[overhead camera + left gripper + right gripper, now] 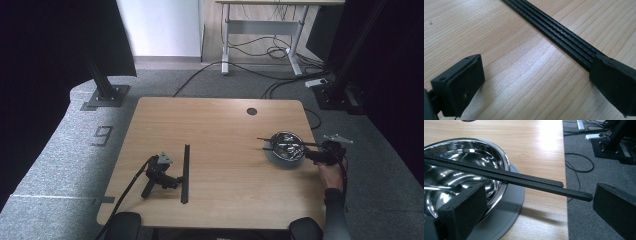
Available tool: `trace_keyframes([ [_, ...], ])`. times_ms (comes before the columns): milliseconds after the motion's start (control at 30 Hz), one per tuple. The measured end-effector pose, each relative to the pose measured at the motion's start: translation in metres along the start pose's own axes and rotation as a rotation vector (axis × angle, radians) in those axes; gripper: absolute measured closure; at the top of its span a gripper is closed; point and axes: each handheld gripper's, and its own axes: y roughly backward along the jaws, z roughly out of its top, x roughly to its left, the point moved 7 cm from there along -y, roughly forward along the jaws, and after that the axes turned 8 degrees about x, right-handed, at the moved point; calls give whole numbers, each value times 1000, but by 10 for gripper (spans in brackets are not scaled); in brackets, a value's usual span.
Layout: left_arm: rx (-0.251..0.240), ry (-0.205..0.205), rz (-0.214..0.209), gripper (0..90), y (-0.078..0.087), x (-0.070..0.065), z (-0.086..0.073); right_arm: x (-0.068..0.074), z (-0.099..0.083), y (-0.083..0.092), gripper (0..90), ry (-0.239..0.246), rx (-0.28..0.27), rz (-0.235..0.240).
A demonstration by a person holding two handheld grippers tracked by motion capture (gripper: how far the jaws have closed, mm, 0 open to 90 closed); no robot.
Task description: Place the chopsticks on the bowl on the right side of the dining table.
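A shiny steel bowl point(278, 136) point(499, 157) stands on a grey round plate point(286, 163) point(511, 205) near the table's right edge. Two black chopsticks point(280, 141) point(524, 181) lie across the bowl's rim, their ends sticking out to the right. A person's hand holds my right gripper point(312, 152) point(536, 212) just right of the bowl. It is open, with the chopstick ends between its jaws and untouched by them. My left gripper point(172, 180) point(531, 85) lies on the table at front left, open with nothing between its jaws. A long black ribbed strip point(186, 172) point(559, 32) lies at its tips.
The wooden table point(220, 125) has a round hole point(251, 111) at the back right. Its right edge is close to my right gripper, with grey carpet and cables point(579, 167) below. Black frame posts stand at the back left point(102, 85) and back right point(340, 85).
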Motion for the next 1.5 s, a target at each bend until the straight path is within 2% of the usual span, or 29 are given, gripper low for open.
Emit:
trace_keyframes([
  [433, 0, 0, 0, 0, 0, 0, 0, 9, -2, -5, 0, 49, 23, 23],
  [700, 0, 0, 0, 0, 0, 0, 0, -6, 0, 0, 0, 0, -15, 12],
  [900, 0, 0, 0, 0, 0, 0, 0, -11, 0, -4, 0, -18, -22, 50],
  [1100, 0, 0, 0, 0, 0, 0, 0, -8, 0, -4, 0, 3, -22, 84],
  [1500, 0, 0, 0, 0, 0, 0, 0, -1, -2, -4, 0, 30, -8, 97],
])
